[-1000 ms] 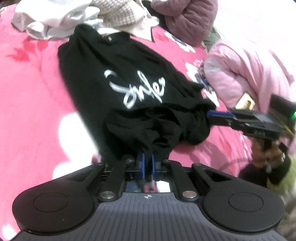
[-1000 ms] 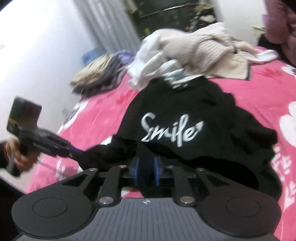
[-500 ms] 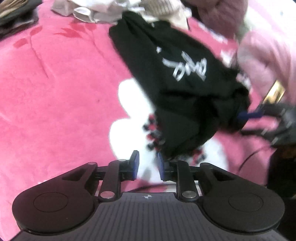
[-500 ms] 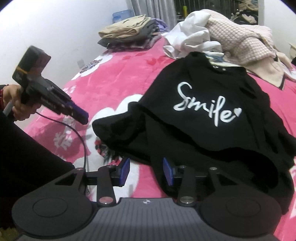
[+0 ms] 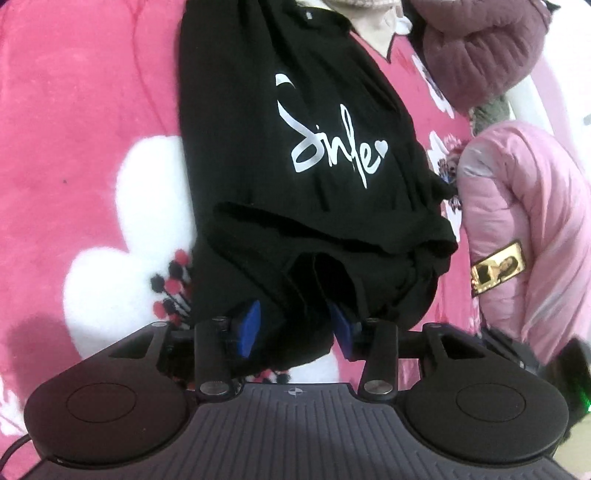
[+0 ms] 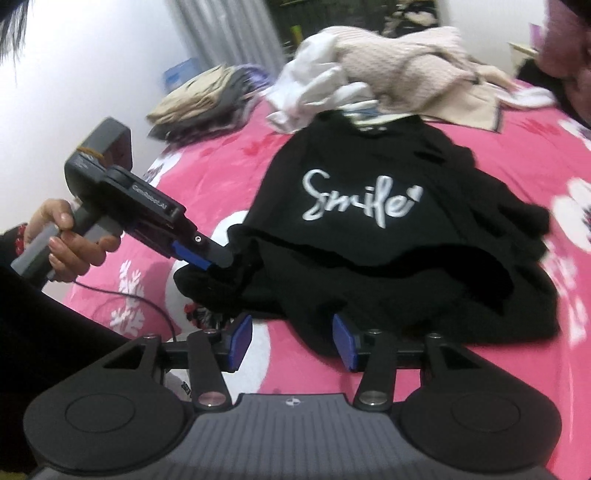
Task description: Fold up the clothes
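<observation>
One black "Smile" T-shirt [image 6: 369, 229] lies crumpled on the pink bed [image 6: 229, 173] as the left gripper [image 5: 295, 332] and right gripper [image 6: 291, 341], fingers just opening, straddle its unclamped hem.

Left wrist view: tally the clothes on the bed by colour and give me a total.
Black: 1, the T-shirt
Pink: 1, the puffer jacket
Maroon: 1, the quilted jacket
Pale cream: 1, the garment cut off at the top edge
Total: 4 that can be told apart; a grey scrap by the pink jacket is too unclear to count.
</observation>
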